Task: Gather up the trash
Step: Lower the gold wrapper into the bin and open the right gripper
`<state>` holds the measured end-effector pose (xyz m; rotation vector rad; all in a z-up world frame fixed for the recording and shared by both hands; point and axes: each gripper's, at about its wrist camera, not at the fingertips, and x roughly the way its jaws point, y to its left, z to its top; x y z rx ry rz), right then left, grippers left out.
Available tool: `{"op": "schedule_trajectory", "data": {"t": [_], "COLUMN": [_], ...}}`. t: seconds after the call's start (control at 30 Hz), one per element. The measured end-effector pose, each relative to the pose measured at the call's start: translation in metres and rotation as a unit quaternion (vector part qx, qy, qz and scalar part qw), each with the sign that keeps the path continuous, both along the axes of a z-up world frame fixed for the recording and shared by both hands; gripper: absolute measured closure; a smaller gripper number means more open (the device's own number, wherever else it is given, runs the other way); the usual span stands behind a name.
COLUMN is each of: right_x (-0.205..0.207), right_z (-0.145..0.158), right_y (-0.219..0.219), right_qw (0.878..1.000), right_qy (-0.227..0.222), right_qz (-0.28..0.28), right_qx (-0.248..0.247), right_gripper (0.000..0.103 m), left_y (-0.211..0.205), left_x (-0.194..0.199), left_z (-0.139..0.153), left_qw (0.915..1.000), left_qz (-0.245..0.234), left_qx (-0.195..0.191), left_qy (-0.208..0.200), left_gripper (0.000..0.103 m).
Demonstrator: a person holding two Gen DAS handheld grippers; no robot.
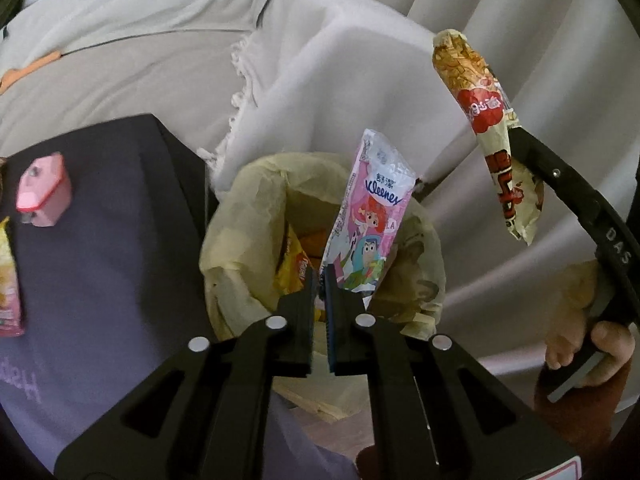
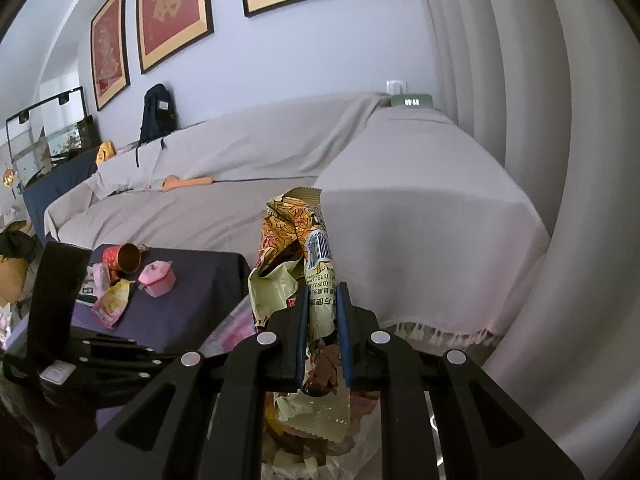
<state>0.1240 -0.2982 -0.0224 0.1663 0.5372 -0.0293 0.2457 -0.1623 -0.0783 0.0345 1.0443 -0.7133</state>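
The left gripper (image 1: 320,276) sits low in its own view with its jaws almost together; the bottom corner of a pink Kleenex tissue pack (image 1: 370,216) lies by the tip of the right-hand finger, and whether the pads pinch it cannot be told. The pack stands tilted toward one o'clock, with "Kleenex" in blue script and cartoon figures below. Directly under it is the mouth of a bin lined with a pale yellow bag (image 1: 256,208), a yellow wrapper inside it.

At two o'clock the right gripper (image 1: 516,130) clamps a cream instant-noodle wrapper (image 1: 484,120) printed with red characters; its black finger reads "DAS", and a hand (image 1: 588,320) grips its handle at four o'clock.

In the right wrist view the same wrapper (image 2: 320,276) is squeezed between the blue-edged pads, barcode facing up at twelve. At nine o'clock a dark purple table (image 2: 200,280) carries a pink box (image 2: 158,278), a tipped red cup (image 2: 122,258) and a pink-yellow packet (image 2: 112,300). A grey-covered sofa (image 2: 420,216) fills the upper right.
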Motion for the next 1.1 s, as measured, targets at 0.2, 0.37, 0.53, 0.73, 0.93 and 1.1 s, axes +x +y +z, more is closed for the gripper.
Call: {"op": "schedule_trajectory", "data": {"t": [0.2,0.37,0.53,0.73,0.93,1.1], "right_x": [0.009,0.017,0.03,0.044,0.043,0.04], "right_z": [-0.023,-0.045,-0.07,-0.095,-0.102,-0.102], "right_y": [0.0,0.009,0.026,0.042,0.053,0.055], "right_qw": [0.999,0.998,0.997,0.994,0.992,0.991], "right_qy": [0.023,0.042,0.07,0.106,0.124,0.131], "right_qz": [0.004,0.009,0.016,0.018,0.017,0.017], "right_qx": [0.024,0.043,0.041,0.033,0.011,0.011], "right_gripper": [0.088,0.088,0.088,0.081,0.068,0.068], "left_y": [0.01,0.043,0.076,0.116,0.146,0.176], "left_x": [0.003,-0.001,-0.007,-0.005,-0.003,-0.005], "left_z": [0.003,0.021,0.031,0.027,0.016,0.013], "left_qw": [0.9997,0.9946,0.9881,0.9845,0.9795,0.973], "left_qz": [0.011,0.069,0.106,0.15,0.184,0.214], "left_qx": [0.001,-0.004,-0.002,-0.009,-0.011,-0.012], "left_qy": [-0.021,-0.078,-0.111,-0.09,-0.083,-0.085], "left_gripper": [0.072,0.062,0.058,0.057,0.056,0.055]}}
